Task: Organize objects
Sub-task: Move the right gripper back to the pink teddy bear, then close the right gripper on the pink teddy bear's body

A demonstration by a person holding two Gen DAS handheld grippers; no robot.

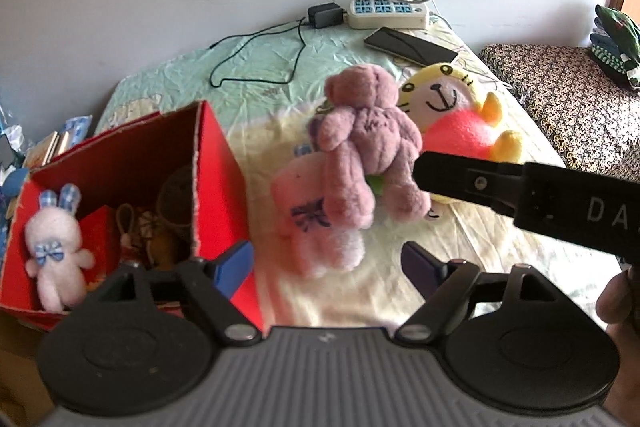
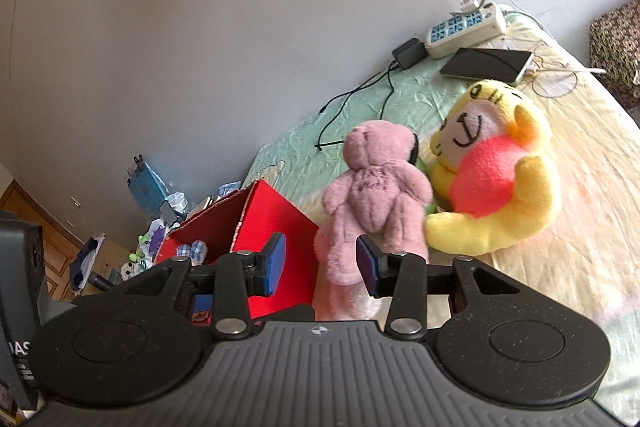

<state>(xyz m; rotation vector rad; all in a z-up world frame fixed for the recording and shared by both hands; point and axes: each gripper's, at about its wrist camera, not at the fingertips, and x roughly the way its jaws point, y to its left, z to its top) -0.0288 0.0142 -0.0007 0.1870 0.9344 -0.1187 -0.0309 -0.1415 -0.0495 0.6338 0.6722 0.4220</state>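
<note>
A mauve teddy bear (image 1: 372, 139) (image 2: 376, 187) lies on top of a pale pink plush (image 1: 308, 227) on the bed, beside a yellow cat plush (image 1: 452, 99) (image 2: 492, 187). My left gripper (image 1: 326, 255) is open just short of the pale plush, with nothing between its pads. My right gripper (image 2: 320, 247) reaches in from the right. A pink plush leg runs down between its fingers against the right pad, and a gap shows beside the left pad. An open red cardboard box (image 1: 212, 163) (image 2: 276, 215) stands left of the toys and holds a white rabbit plush (image 1: 52, 243) and other small items.
At the head of the bed are a power strip (image 1: 388, 13), a black adapter (image 1: 324, 15) with a loose cable, and a phone (image 1: 412, 45). A patterned seat (image 1: 560, 87) with folded clothes stands to the right. Bags and clutter (image 2: 152, 187) lie on the floor left of the box.
</note>
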